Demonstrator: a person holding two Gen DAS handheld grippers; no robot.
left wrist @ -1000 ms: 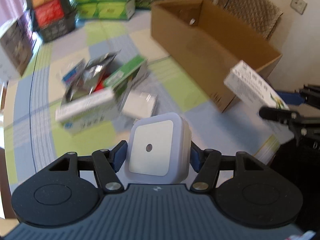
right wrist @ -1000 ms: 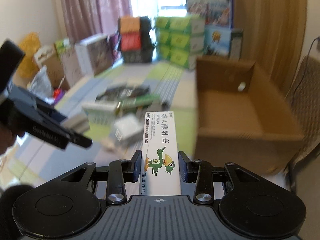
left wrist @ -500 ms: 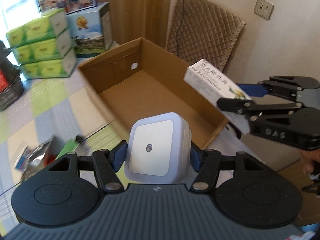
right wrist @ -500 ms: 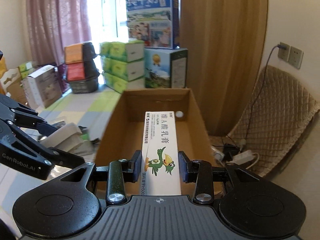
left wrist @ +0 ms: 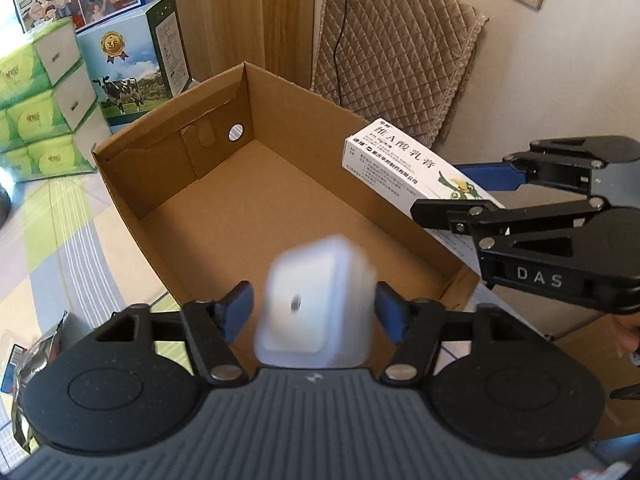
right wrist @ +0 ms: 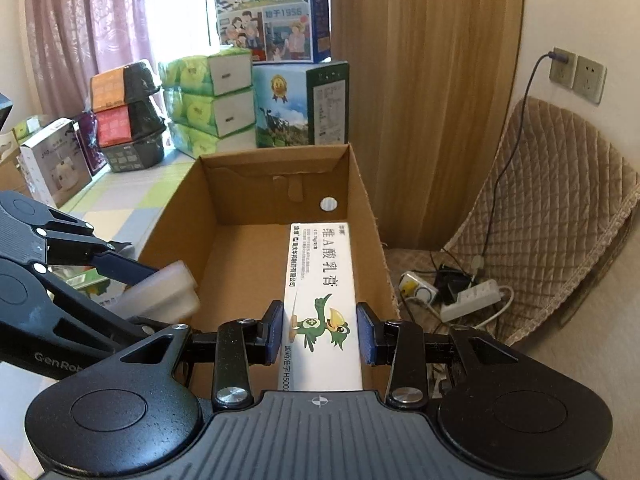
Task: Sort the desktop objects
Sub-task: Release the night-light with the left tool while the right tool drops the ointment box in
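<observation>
- Cardboard box (left wrist: 248, 200), open-topped, lies under both grippers.
- Left gripper (left wrist: 314, 312): fingers spread, gaps on both sides of the white night light (left wrist: 316, 300) — blurred, its square face toward the camera, above the box's near end.
- Right gripper (right wrist: 320, 330): fingers clamped on the sides of the carton (right wrist: 322, 292), long axis running forward along them — far end pointing at the box's back wall, over the box's right side.

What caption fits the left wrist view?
Left gripper open, blurred white night light dropping toward cardboard box.
</observation>
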